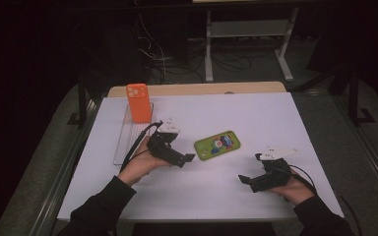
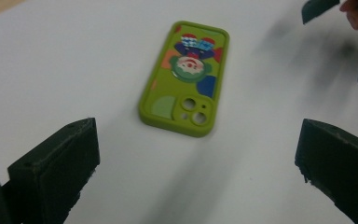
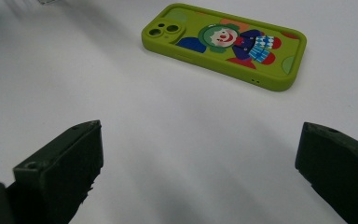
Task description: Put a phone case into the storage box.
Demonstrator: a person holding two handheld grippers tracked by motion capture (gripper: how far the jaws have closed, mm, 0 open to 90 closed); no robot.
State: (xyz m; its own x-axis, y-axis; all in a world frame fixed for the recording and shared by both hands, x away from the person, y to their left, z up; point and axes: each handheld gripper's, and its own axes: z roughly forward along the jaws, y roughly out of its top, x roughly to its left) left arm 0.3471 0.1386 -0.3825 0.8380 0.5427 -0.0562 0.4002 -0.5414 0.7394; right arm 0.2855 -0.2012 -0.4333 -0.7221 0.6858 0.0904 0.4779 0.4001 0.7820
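The green phone case (image 1: pixel 217 145) lies flat at the centre of the bench (image 1: pixel 275 113), untouched. The left gripper (image 1: pixel 184 158) is held at its nine o'clock, the right gripper (image 1: pixel 248 179) at its five o'clock, both with jaws wide apart. Grasping is judged not yet begun.

Left tool (image 1: pixel 189 158) jaws wide apart; right tool (image 1: pixel 250 168) likewise (both held low, pointing inward).
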